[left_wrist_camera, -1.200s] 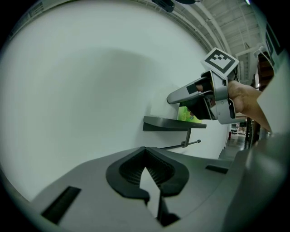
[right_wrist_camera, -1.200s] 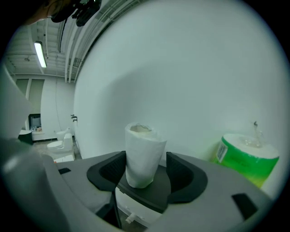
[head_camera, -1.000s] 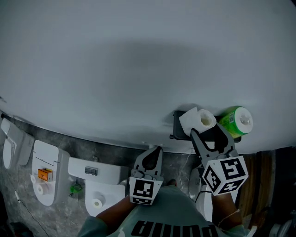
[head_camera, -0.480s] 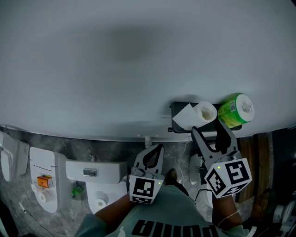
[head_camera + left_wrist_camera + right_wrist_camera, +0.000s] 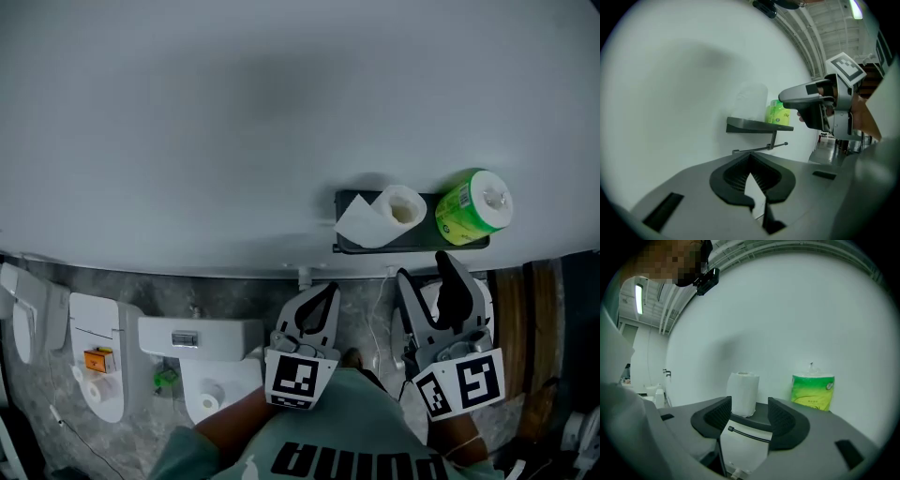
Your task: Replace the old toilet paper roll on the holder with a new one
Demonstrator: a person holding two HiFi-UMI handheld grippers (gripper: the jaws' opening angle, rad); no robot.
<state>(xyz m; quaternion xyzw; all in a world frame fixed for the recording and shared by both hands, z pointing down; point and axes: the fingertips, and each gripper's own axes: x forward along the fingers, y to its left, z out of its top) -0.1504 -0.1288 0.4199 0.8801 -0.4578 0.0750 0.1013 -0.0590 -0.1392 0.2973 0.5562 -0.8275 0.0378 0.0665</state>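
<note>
A black wall shelf [image 5: 412, 246] carries a white toilet roll [image 5: 394, 211] standing on end and a green wrapped pack [image 5: 473, 206]. Under the shelf runs a thin holder bar [image 5: 759, 149] with nothing on it. My right gripper [image 5: 441, 281] hangs just below the shelf, apart from the roll. Its jaws are closing with nothing between them; the roll [image 5: 743, 393] and the pack [image 5: 812, 392] show beyond them. My left gripper [image 5: 314, 305] sits lower left of the shelf, its jaws meeting at the tips and empty.
The pale wall fills most of the view. Below stand a white toilet with a cistern [image 5: 216, 375] and another white fixture [image 5: 98, 361] to its left. A dark wooden panel [image 5: 525, 347] is at the right. The right gripper [image 5: 820, 101] shows in the left gripper view.
The right gripper has drawn back from the white roll, which stays on the shelf. Both grippers now sit lower and farther from the shelf.
</note>
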